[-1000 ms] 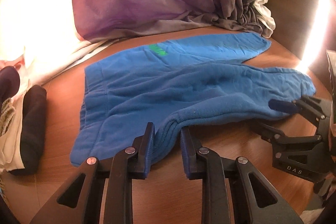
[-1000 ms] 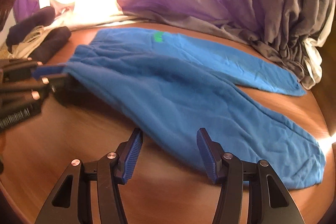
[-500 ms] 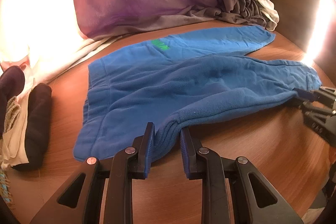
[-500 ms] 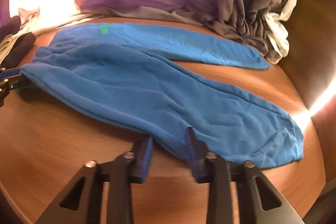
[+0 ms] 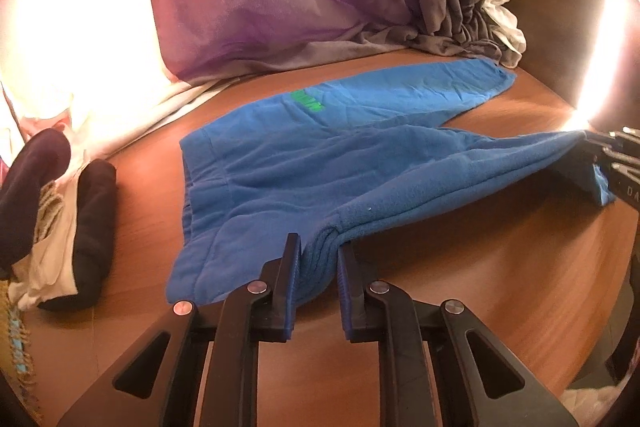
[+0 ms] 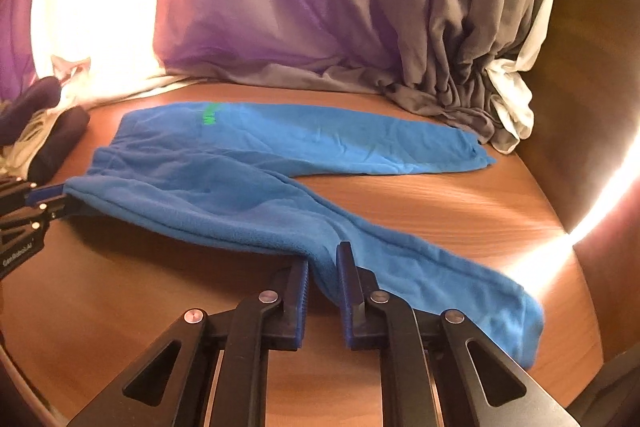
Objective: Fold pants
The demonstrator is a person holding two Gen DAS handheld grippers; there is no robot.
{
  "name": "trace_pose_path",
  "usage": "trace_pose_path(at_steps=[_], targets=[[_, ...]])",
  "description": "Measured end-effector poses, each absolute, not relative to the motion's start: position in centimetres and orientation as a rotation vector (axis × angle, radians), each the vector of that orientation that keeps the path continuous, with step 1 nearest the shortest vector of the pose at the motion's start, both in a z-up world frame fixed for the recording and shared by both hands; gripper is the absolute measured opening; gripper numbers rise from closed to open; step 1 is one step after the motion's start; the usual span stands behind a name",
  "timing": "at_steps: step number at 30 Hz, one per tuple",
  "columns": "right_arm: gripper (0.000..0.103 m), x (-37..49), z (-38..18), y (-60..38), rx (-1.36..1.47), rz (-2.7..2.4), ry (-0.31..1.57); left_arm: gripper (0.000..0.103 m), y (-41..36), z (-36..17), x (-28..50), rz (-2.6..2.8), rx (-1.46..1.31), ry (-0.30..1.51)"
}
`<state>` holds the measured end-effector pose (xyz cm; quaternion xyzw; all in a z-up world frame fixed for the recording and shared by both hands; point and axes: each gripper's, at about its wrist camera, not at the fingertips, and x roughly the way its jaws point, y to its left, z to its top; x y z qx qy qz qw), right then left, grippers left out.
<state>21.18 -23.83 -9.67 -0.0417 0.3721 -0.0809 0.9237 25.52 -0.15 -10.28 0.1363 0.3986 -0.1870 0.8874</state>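
Note:
Blue fleece pants [image 5: 304, 163] with a green logo [image 5: 307, 99] lie on a round wooden table [image 5: 460, 291]. My left gripper [image 5: 318, 259] is shut on the bunched near edge of the pants by the waist. My right gripper [image 6: 323, 267] is shut on the near leg's edge partway down the leg [image 6: 248, 211]. The near leg is lifted between the two grippers. The far leg [image 6: 340, 143] lies flat. Each gripper shows in the other's view, the right [image 5: 612, 163] and the left [image 6: 28, 207].
A purple and grey curtain [image 6: 320, 7] hangs behind the table and bunches on it at the back right [image 6: 460, 95]. A pile of dark and white clothes [image 5: 52, 211] sits at the left edge. Bright light glares at the left and right.
My right gripper has closed on the near leg's edge and lifted it. The left gripper has kept its hold and the fabric between them has pulled taut.

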Motion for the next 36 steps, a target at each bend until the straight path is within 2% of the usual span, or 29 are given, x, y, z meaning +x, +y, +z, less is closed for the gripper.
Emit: trace_pose_path(at_steps=[9,22,30,36], targets=[[0.014,21.1,-6.8,-24.6,-0.106,-0.154,0.724,0.018,-0.6,-7.4,25.7,-0.375,0.307,0.786],[0.014,28.7,-2.6,-25.9,-0.227,-0.099,0.739,0.017,-3.1,-3.0,32.7,-0.433,0.514,0.709],[0.013,34.5,-1.0,-26.2,-0.300,-0.061,0.794,0.017,-4.2,-2.3,38.3,-0.450,0.581,0.735],[0.013,39.0,-2.0,-26.8,-0.319,-0.035,0.893,0.017,-5.5,-3.9,42.6,-0.480,0.626,0.808]])
